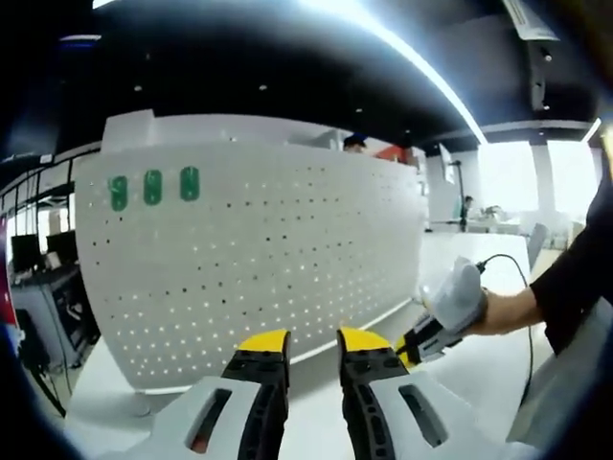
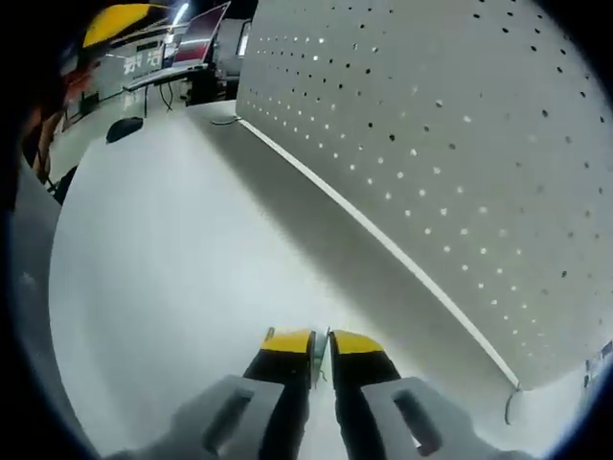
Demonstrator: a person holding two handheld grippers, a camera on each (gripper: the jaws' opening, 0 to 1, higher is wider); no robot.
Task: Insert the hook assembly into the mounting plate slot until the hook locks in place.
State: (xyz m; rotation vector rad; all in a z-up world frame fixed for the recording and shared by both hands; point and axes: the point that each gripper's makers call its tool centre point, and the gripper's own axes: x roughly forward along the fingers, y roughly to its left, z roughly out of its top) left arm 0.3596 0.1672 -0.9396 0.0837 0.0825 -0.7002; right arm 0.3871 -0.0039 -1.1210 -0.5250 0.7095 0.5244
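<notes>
The right hand-held gripper (image 2: 321, 342), nearly closed on something thin, risked missing the white perforated metal mounting plate (image 1: 259, 259); the left hand-held gripper (image 1: 312, 342) was part-open, empty.

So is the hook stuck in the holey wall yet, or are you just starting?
Three green hooks already sit at the top left of the white pegboard. The right gripper is nearly shut on something thin that I can't make out. The left gripper is open and empty. Still left: reaching the board and pushing a hook in until it locks.
</notes>
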